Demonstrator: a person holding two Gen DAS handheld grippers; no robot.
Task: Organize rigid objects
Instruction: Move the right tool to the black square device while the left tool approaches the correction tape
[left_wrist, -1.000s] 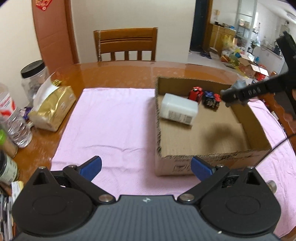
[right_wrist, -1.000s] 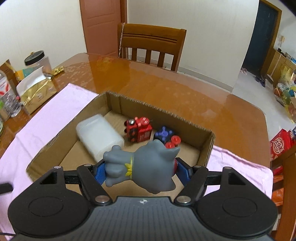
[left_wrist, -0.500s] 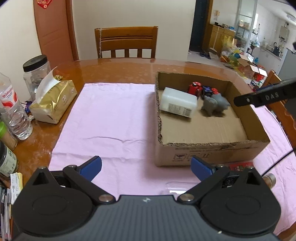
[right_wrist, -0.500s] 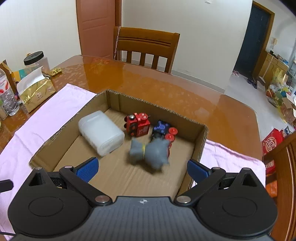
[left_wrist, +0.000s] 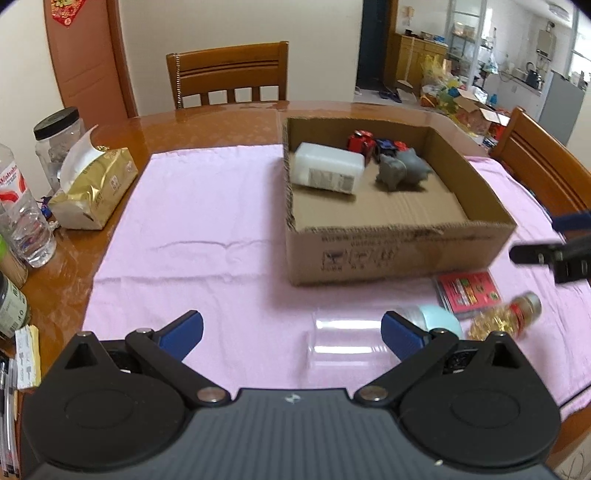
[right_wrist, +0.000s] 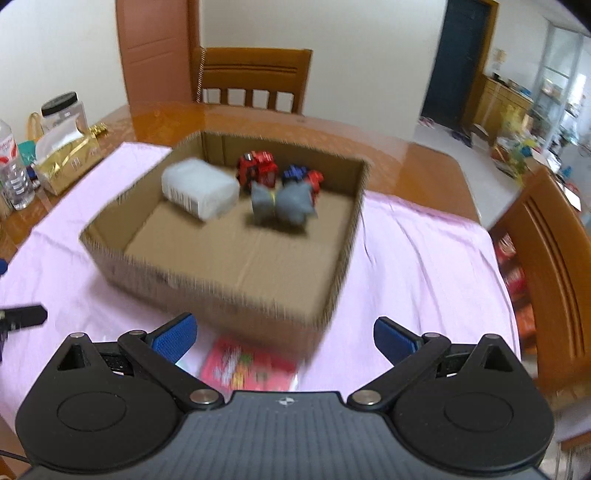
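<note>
A cardboard box (left_wrist: 399, 254) (right_wrist: 221, 295) stands on a pink cloth. Inside lie a grey toy animal (left_wrist: 400, 170) (right_wrist: 282, 201), a white plastic container (left_wrist: 327, 172) (right_wrist: 199, 188), a red toy (left_wrist: 360, 141) (right_wrist: 257, 170) and a blue and red toy (left_wrist: 388, 147) (right_wrist: 303, 177). In front of the box lie a clear tumbler (left_wrist: 345, 341), a pale blue lid (left_wrist: 441, 317), a red card pack (left_wrist: 467, 291) (right_wrist: 251, 365) and a small jar of golden bits (left_wrist: 506, 315). My left gripper (left_wrist: 291, 330) is open above the tumbler. My right gripper (right_wrist: 284, 336) (left_wrist: 535, 253) is open and empty, near the box's front right corner.
A gold tissue pack (left_wrist: 92, 184), a black-lidded jar (left_wrist: 55, 136) and a water bottle (left_wrist: 26, 229) stand along the table's left edge. Wooden chairs stand behind the table (left_wrist: 229, 74) and at its right (left_wrist: 543, 173).
My right gripper opened and dropped the grey toy into the box, then drew back toward me. My left gripper also drew back, so the things in front of the box came into view.
</note>
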